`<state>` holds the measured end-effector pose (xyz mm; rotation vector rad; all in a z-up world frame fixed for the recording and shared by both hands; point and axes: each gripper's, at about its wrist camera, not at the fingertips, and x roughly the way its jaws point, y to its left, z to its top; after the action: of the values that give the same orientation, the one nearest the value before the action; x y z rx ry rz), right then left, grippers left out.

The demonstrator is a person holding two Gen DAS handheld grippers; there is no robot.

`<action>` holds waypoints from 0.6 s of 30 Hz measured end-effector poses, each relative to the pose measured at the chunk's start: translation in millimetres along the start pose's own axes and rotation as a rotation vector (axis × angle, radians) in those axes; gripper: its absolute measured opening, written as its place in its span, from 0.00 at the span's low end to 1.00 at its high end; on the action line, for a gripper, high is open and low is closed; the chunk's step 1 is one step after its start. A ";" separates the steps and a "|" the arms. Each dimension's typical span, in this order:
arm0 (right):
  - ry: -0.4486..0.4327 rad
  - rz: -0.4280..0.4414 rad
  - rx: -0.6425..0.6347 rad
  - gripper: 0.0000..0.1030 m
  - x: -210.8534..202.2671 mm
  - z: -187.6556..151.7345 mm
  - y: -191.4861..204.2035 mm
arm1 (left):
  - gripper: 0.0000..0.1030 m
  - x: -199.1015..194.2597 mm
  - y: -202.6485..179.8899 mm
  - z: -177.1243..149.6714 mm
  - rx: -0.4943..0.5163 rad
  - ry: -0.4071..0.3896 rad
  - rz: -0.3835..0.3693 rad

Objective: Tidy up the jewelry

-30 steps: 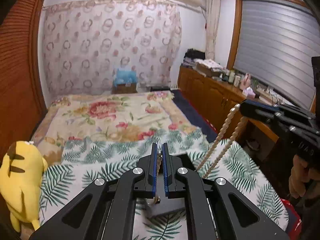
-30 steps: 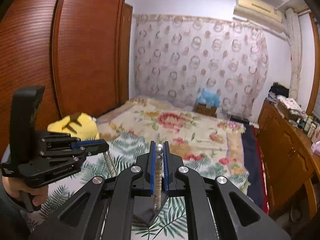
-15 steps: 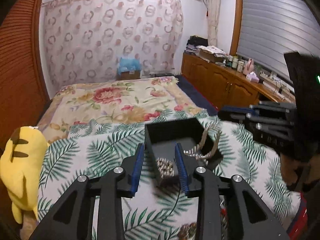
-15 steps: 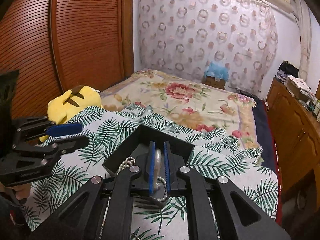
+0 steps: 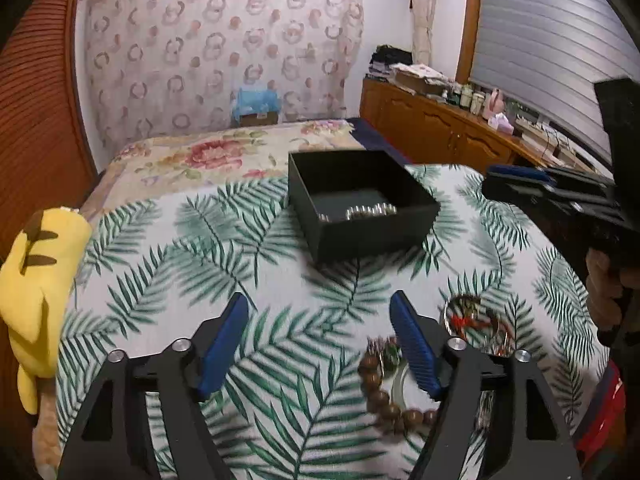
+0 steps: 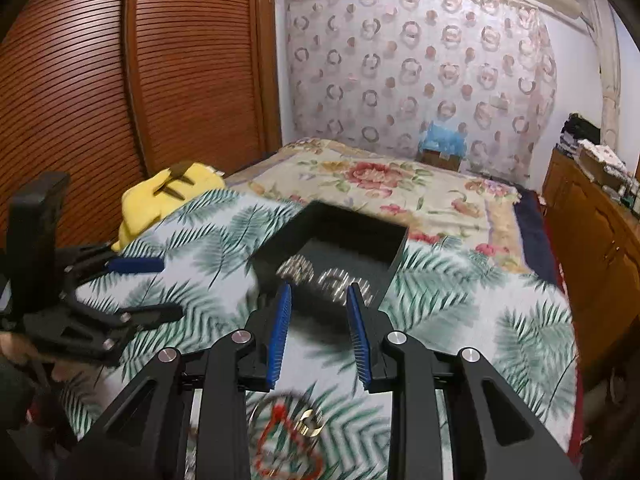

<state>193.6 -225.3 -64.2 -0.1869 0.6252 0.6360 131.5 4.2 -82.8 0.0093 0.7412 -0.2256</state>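
Both tongs, just opening, hold nothing; wooden bracelet (image 5: pixel 384 392) lies before black box (image 5: pixel 360 200).

Open cloth (image 5: pixel 240 264) before black box (image 5: pixel 372 236)

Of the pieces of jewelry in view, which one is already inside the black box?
The silvery bead necklace; it lies in the black square box. The brown wooden bead bracelet lies on the palm-leaf cloth.

Both the left gripper (image 5: pixel 319 320) and the right gripper (image 6: pixel 319 316) are matte black angular linkages with round silver screw heads (two per side) and ribbed blue pads (image 5: pixel 224 344) lining the fingers.
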 end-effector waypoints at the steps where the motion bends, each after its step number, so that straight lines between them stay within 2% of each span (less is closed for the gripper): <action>1: 0.020 0.009 -0.001 0.30 0.8 -9.9 2.3 | 0.69 2.1 -1.0 -4.0 0.007 0.014 -0.004; 5: 0.095 0.017 -0.012 0.30 11.4 -36.1 3.0 | 0.69 9.6 -4.6 -20.7 0.027 0.065 -0.010; 7: 0.137 0.032 -0.016 0.22 19.7 -47.3 1.1 | 0.69 13.2 -4.5 -26.7 0.024 0.087 -0.006; 10: 0.183 0.050 -0.003 0.19 30.1 -58.2 -4.5 | 0.69 16.5 -3.6 -35.4 0.014 0.115 -0.013; 16: 0.227 0.058 -0.008 0.19 40.5 -64.6 -6.7 | 0.69 19.6 -10.7 -45.4 0.028 0.142 -0.033; 18: 0.233 0.054 -0.008 0.19 43.8 -65.6 -8.0 | 0.63 20.6 -11.5 -45.9 0.027 0.149 -0.042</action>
<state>194.0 -232.7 -143.2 -0.2543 0.8547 0.6745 113.1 -7.1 -129.7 0.0362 0.8876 -0.2772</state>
